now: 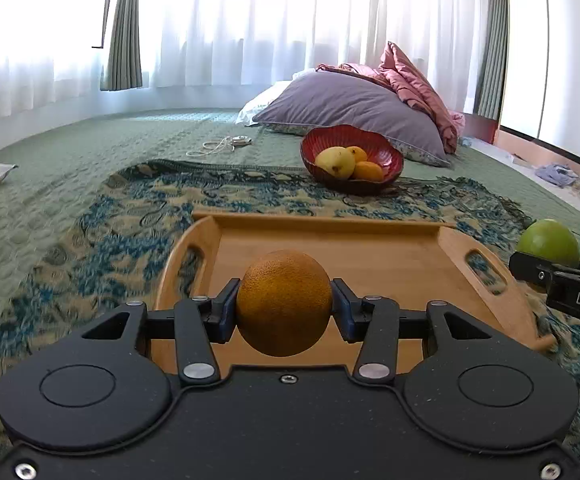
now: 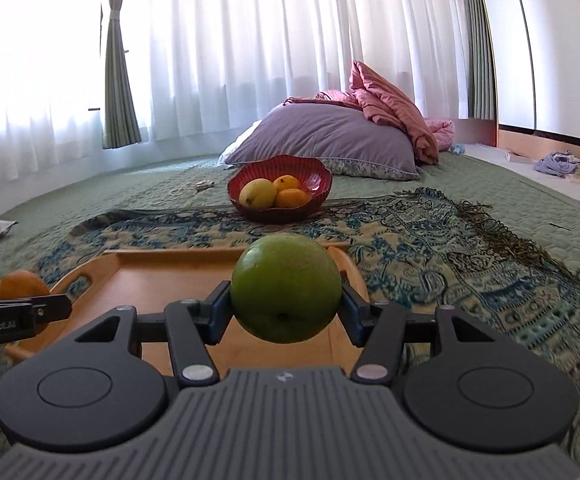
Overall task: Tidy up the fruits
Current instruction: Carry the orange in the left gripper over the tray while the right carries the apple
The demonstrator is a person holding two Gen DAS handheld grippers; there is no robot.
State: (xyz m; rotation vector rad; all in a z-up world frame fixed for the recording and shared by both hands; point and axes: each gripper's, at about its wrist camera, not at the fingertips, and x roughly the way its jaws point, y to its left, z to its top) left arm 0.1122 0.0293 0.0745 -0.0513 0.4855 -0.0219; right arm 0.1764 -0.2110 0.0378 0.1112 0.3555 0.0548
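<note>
Left wrist view first: the left gripper (image 1: 284, 308) is clamped on an orange (image 1: 284, 302), with the blue pads pressed in at its widest part, one each side. It's held clear above the tray (image 1: 370, 240), over the near half. In the right wrist view the right gripper (image 2: 285, 308) is clamped the same way on a green fruit (image 2: 285, 288), above the tray's right edge.

Handling, judged from looks only: both fruits are round, firm and probably fairly hefty, so a grip across the middle is what's wanted. Anything off-centre and a ball like that could be squeezed out of the pads. The orange's pebbly skin should be gripped well enough; the green one looks smoother and may be slipperier. Neither should be crushed easily, but hard squeezing could bruise them.

Further out, a red bowl (image 2: 279, 188) is sat past the tray's far edge on the patterned throw (image 2: 450, 248), already loaded with a yellow fruit (image 2: 257, 193) and two small oranges (image 2: 292, 198). Room is left on the bowl's right side, so that's probably where these get dropped. A pillow (image 2: 322, 140) is lying behind the bowl.
</note>
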